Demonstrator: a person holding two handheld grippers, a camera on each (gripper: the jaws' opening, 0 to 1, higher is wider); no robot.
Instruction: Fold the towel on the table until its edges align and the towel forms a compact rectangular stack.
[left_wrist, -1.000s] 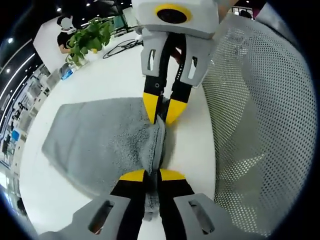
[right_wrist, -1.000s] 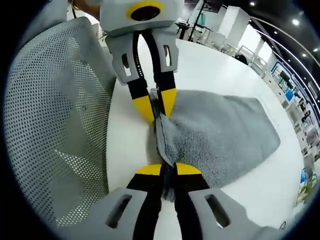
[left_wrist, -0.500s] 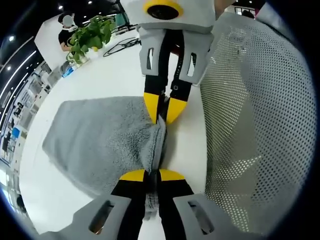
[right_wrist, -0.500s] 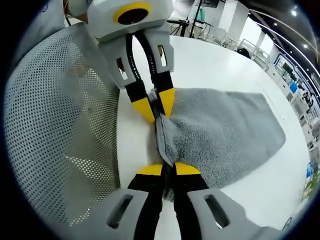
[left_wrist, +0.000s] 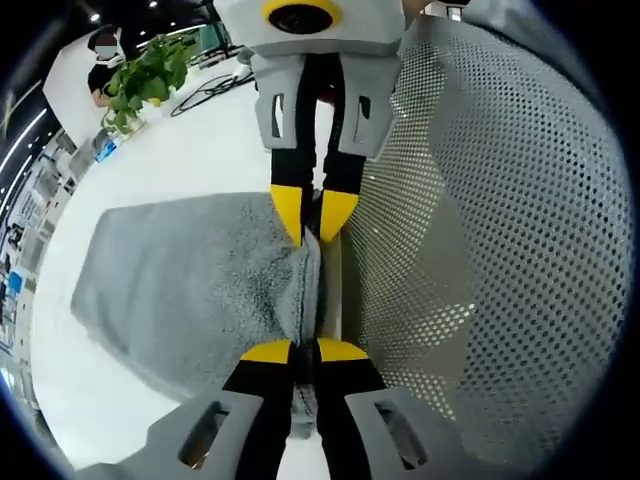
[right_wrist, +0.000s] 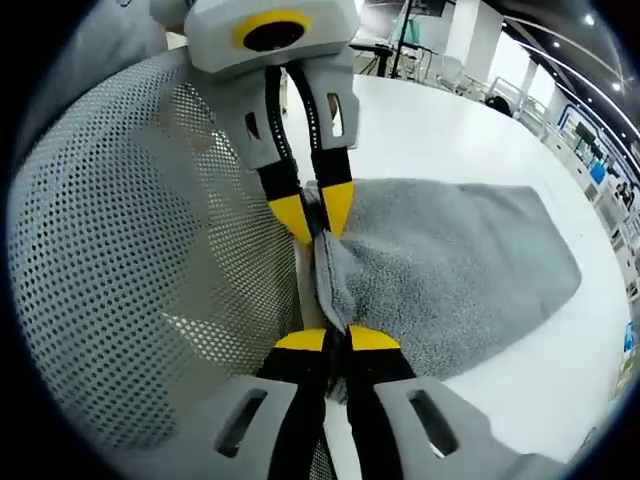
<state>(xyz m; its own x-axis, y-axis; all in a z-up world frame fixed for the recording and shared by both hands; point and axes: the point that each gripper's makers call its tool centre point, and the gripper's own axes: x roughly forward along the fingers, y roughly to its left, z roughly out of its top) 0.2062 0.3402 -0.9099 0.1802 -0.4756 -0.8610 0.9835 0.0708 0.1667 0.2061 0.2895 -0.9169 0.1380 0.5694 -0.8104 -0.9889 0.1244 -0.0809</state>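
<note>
Towel (left_wrist: 190, 285) edge pulled closer to the mesh chair (left_wrist: 480, 250).

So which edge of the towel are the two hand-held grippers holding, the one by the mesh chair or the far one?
The edge beside the mesh chair: left hand-held gripper and right hand-held gripper pinch the towel there; its far edge lies flat.

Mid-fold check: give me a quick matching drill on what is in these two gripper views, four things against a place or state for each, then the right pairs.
Things:
1. left gripper
2. towel
3. mesh chair back
4. potted plant

Places or states:
A. perforated grey surface beside the table edge
B. green, at the far side of the white table
C. shut on the towel's near edge
D. grey, spread on the table with one edge pinched up

Pairs: 1-C, 2-D, 3-A, 4-B. The right gripper is likewise shut on that same towel edge.
</note>
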